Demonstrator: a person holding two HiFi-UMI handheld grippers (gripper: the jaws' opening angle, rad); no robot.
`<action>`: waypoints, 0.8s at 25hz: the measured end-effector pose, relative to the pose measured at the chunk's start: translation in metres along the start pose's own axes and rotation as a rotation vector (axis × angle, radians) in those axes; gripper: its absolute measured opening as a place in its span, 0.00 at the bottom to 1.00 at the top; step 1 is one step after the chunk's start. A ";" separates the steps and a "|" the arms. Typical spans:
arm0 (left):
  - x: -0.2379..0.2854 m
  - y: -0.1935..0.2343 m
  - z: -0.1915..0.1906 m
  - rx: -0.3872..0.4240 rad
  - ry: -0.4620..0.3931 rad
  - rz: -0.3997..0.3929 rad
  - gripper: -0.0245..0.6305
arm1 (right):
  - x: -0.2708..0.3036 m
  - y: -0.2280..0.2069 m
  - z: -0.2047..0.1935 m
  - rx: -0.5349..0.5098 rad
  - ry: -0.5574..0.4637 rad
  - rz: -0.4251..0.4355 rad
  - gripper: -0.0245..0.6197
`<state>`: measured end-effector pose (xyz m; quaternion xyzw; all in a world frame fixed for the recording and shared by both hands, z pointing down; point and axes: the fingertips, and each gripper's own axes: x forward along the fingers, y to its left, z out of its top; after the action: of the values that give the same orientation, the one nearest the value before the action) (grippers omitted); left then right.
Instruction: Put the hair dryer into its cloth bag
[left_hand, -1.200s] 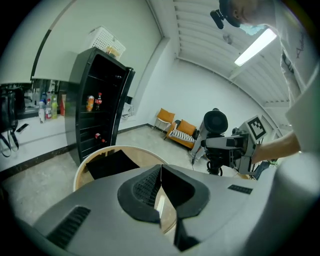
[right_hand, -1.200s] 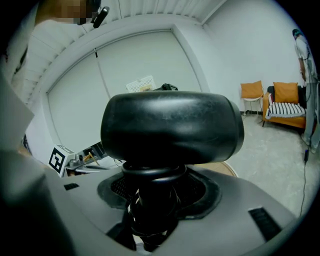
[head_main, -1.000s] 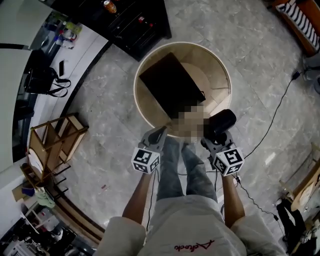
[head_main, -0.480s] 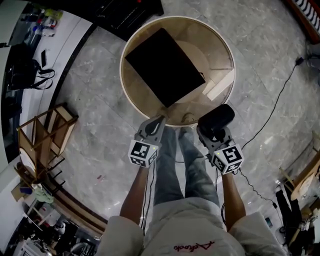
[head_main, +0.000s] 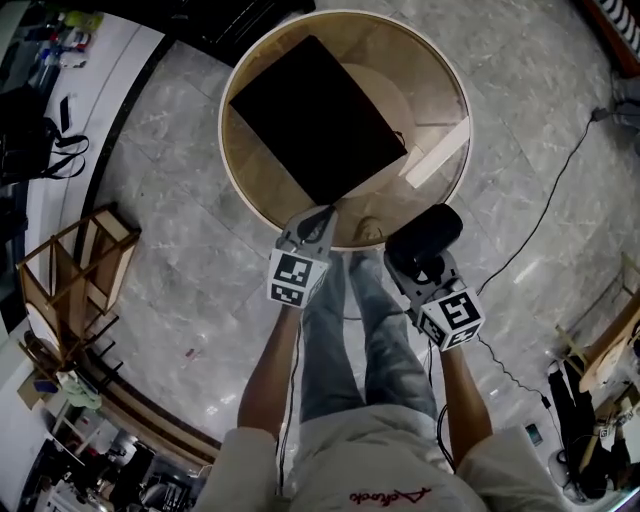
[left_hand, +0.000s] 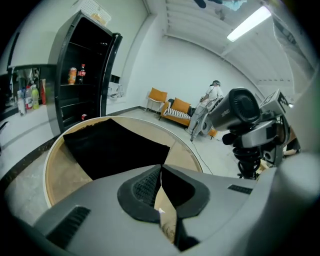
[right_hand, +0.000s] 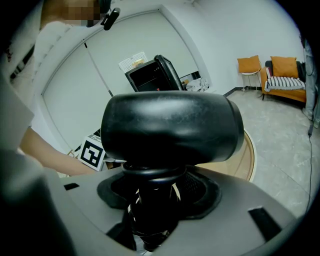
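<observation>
- The black hair dryer (head_main: 428, 232) sits right of centre in the head view, just over the lower right edge of the round wooden worktop (head_main: 425, 80).
- Its barrel lies roughly level, long axis slanting from lower left to upper right; the handle drops downward.
- The right hand-held gripper (head_main: 412, 268) is clamped on that handle, barrel directly above its jaws.
- The left hand-held gripper (head_main: 318, 218), jaws together and empty, is to the dryer's left.
- The black cloth bag (head_main: 315, 115) lies flat on the worktop, upper left of the dryer.
</observation>
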<state>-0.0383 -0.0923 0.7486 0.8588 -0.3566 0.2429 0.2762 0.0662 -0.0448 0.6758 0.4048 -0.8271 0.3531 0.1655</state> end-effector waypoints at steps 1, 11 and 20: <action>0.008 0.001 -0.003 0.018 0.018 -0.003 0.08 | 0.001 -0.001 -0.003 0.004 0.004 0.000 0.41; 0.053 0.008 -0.035 0.189 0.205 0.051 0.09 | 0.002 -0.011 -0.020 0.033 0.014 -0.020 0.41; 0.068 0.005 -0.060 0.541 0.398 0.090 0.10 | 0.004 -0.016 -0.023 0.045 0.019 -0.034 0.41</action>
<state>-0.0122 -0.0891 0.8353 0.8201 -0.2557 0.5037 0.0916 0.0763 -0.0368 0.7013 0.4192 -0.8102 0.3727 0.1703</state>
